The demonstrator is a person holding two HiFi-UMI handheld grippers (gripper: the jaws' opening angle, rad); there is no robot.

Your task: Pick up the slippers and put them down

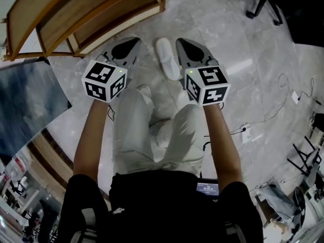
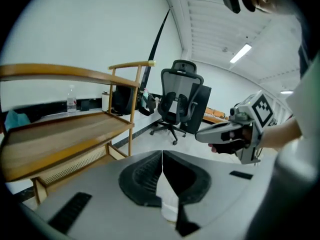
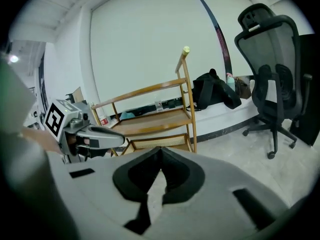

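One white slipper [image 1: 167, 57] lies on the grey marble floor between my two grippers, toe pointing away from me. My left gripper [image 1: 135, 40] hovers above the floor to its left, and its jaw tips [image 2: 162, 153] meet with nothing pinched between them. A white patch [image 2: 168, 207] shows through the gap behind the tips; I cannot tell if it is the slipper. To the slipper's right hovers my right gripper [image 1: 180, 40], also shut [image 3: 161, 149] and holding nothing. Each gripper shows in the other's view: the right gripper [image 2: 201, 133] and the left gripper [image 3: 121, 139]. No second slipper is clearly visible.
A wooden shoe rack [image 1: 76, 14] stands at the back left, close to the left gripper. My legs and a white foot [image 1: 145, 91] are below the grippers. A black office chair [image 2: 180, 96] stands farther off. Cables [image 1: 296, 96] trail on the floor at right.
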